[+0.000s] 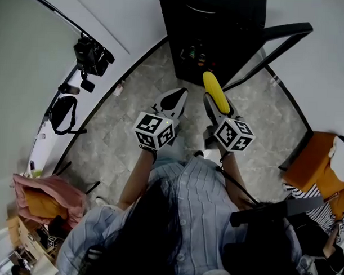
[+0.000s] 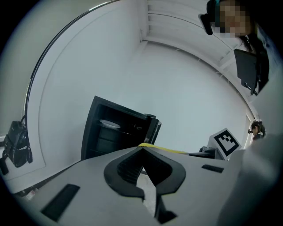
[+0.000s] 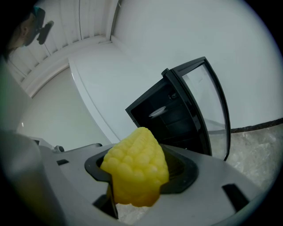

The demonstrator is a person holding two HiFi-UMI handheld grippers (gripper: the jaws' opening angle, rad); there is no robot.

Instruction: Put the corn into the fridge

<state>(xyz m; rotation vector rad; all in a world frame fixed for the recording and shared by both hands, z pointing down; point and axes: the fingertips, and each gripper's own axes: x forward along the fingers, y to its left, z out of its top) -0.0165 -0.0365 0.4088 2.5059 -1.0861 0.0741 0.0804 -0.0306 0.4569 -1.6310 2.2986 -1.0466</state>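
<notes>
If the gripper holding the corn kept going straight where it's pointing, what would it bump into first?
Most likely the fridge: the right gripper, shut on the corn, points into its open front, with the door swung off to the right. Nothing shows in between, but depth is unclear.

Legible text, labels, brands, numbers, signs: none.

Marker cube on left hand-held gripper (image 1: 174, 98): cube (image 1: 155, 129) bears black-and-white coded squares, with no letters or digits.

Marker cube on right hand-held gripper (image 1: 219, 106): second cube (image 1: 234, 134) has the same kind of squares and no characters.

Fridge (image 1: 218, 28): no badge can be read. The small items inside (image 1: 196, 54) are too dark and small to read any print.
</notes>
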